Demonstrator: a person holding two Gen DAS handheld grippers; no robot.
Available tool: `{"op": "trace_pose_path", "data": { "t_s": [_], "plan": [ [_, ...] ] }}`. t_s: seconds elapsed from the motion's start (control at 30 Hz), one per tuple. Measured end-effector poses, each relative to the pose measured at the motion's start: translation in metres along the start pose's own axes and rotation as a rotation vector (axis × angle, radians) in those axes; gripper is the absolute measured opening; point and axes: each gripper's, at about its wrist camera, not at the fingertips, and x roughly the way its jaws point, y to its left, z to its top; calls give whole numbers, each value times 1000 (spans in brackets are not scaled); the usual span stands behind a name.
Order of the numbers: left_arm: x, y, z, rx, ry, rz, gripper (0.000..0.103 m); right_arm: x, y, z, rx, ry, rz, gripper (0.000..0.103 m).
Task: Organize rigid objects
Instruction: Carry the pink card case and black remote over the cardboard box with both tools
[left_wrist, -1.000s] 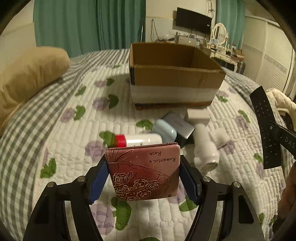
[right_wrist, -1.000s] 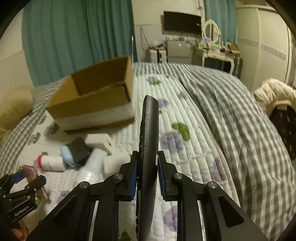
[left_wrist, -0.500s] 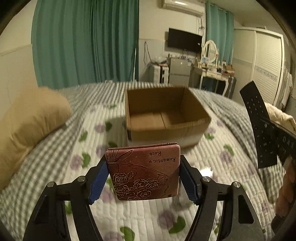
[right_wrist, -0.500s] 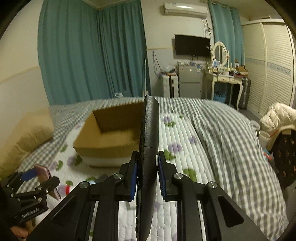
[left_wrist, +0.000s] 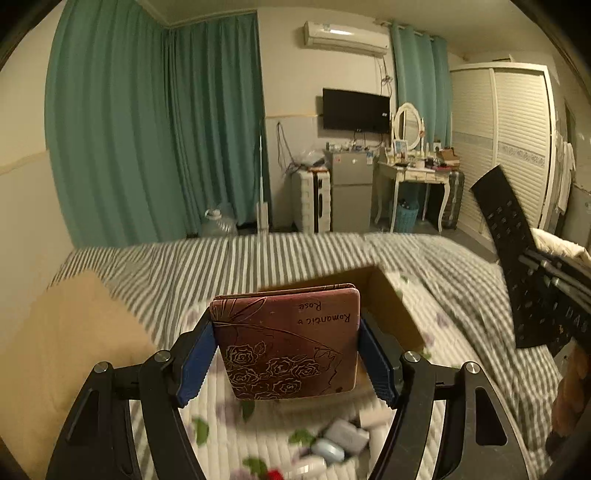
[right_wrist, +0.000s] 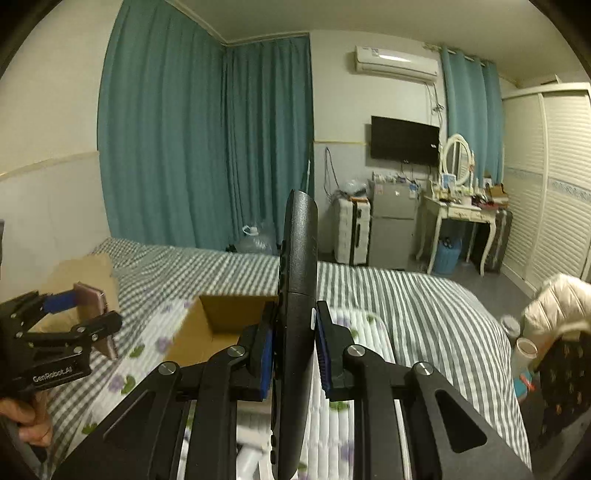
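the rose-printed case (left_wrist: 290, 341) sits flat between the blue pads of the left gripper (left_wrist: 286, 360), clamped on both side edges, above the cardboard box (left_wrist: 391, 306); the black remote (right_wrist: 297, 295) stands on edge, pinched by the right gripper (right_wrist: 294, 349), over the bed (right_wrist: 406, 306)

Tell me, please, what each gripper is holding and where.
Left gripper: rose-patterned case, by its side edges. Right gripper: black remote, by its flat faces, mid-length.

left wrist: along tongs, across bed (left_wrist: 258, 258) | right wrist: same way | shared: cardboard box (right_wrist: 218, 325), television (left_wrist: 355, 109)
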Motion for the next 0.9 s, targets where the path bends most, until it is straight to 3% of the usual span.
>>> {"op": "trace_pose_path", "data": {
  "t_s": [0.2, 0.4, 0.53, 0.73, 0.9],
  "plan": [
    [32, 3, 31, -28, -61, -7, 73, 39, 5, 31, 9, 1, 66, 19],
    [79, 14, 27, -78, -17, -17, 73, 85, 19, 38, -10, 17, 121, 19],
    [108, 15, 13, -80, 29, -25, 73, 121, 23, 22, -3, 52, 147, 19],
    [163, 6, -22, -74, 187, -74, 73, 168, 23, -25, -7, 165, 148, 19],
    [185, -4, -38, -43, 241, -97, 73, 193, 23, -59, -59, 252, 145, 19]
  ]
}}
